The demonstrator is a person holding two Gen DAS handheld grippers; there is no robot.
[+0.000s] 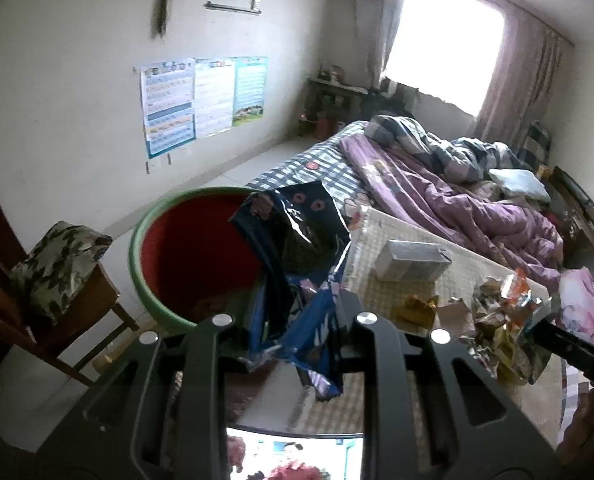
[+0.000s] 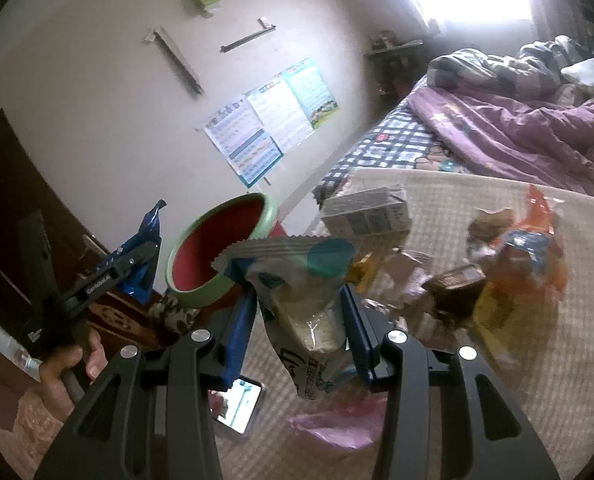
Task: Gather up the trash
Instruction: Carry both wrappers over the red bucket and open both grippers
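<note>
The left tool (image 1: pixel 297 320) is clamped tight on a crumpled dark blue snack wrapper (image 1: pixel 297 248), which sticks up from between its jaws and hangs a little below them. Seen from the left wrist, the wrapper stands in front of the round bin (image 1: pixel 169 240), green outside and red inside, which sits just off the near corner of the tabletop (image 1: pixel 397 292). The right tool (image 2: pixel 297 312) has its blue-padded jaws partly closed on a pale, see-through snack bag (image 2: pixel 297 308); the bag's serrated top edge fans out above the pads and its printed lower end dangles beneath them. In the right wrist view the bin lies up and to the left of this bag, beyond the tabletop edge, and the left tool with its blue wrapper is farther left, gripped by a person's hand (image 2: pixel 69 364). More trash is on the woven tabletop cover: a heap of crumpled foil and orange wrappers (image 2: pixel 513 248) to the right of the right tool, and a small grey box (image 2: pixel 367 212) just behind the held bag. A phone (image 2: pixel 237 404) with a lit screen lies on the tabletop below the right tool.
</note>
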